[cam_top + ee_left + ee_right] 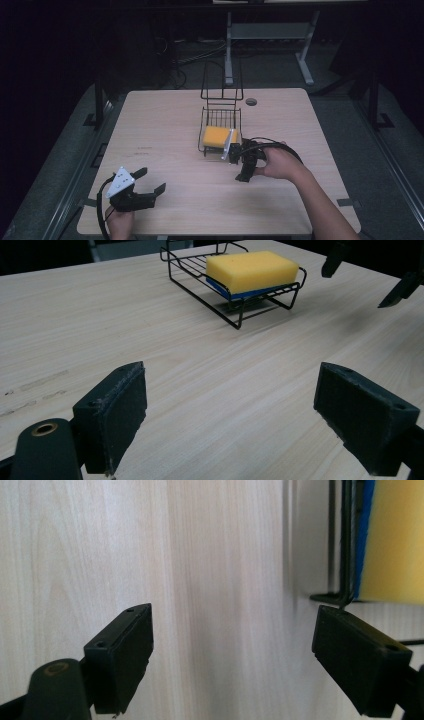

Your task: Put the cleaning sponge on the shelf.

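Dim room, pale wood worktop [165, 130]. Landmark: black wire rack [200, 277] near worktop centre. Yellow sponge [252, 270], blue underside, rectangular block, lies flat in the rack's tray. Likely light, soft, compressible; best pinched across its short sides, above the wire rim. Right tool [245, 162] just beside the rack's near corner, jaws wide, empty. Left tool [142, 187] well apart from the rack, jaws wide, empty.

sponge [252, 270]: yellow, blue underside | rack [195, 280]: black wire | table [200, 370]: pale woodgrain | grippers: black
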Motion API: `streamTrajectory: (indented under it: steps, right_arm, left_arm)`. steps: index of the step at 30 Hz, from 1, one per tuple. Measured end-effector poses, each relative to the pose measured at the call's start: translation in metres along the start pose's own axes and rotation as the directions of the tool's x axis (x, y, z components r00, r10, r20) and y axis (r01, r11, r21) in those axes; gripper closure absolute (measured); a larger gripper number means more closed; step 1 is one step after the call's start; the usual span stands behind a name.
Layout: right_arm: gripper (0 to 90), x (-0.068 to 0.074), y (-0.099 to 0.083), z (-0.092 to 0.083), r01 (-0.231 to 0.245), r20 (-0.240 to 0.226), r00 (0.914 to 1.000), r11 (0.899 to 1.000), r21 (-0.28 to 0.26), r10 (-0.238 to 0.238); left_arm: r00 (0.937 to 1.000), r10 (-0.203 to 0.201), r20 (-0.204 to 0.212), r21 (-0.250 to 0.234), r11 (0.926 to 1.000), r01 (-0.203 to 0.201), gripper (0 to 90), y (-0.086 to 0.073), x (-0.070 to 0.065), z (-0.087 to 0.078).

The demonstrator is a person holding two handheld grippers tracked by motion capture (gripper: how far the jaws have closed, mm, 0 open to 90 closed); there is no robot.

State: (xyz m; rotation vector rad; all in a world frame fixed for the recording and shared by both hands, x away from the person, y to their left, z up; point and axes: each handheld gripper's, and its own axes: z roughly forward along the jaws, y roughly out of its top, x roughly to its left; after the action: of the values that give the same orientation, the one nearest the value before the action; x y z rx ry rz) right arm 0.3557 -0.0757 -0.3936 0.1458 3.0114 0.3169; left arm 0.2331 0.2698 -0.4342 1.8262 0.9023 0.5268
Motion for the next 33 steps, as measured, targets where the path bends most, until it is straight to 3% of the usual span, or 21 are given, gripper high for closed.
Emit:
streamTrajectory:
  steps: [11,33]
  right_arm:
    - [16.5,0.008,-0.020,0.004,-0.034,0.000,0.9994,0.999,-0.005,0.034]
    - [16.5,0.018,-0.043,0.009,-0.073,-0.001,0.9973,0.997,-0.002,0.073]
  left_arm:
    - [1.0000,0.004,0.006,0.002,1.0000,-0.004,13.0,0.000,-0.001,0.001]
    - [0.9999,0.012,0.007,0.003,0.9999,-0.012,13.0,0.001,-0.004,0.003]
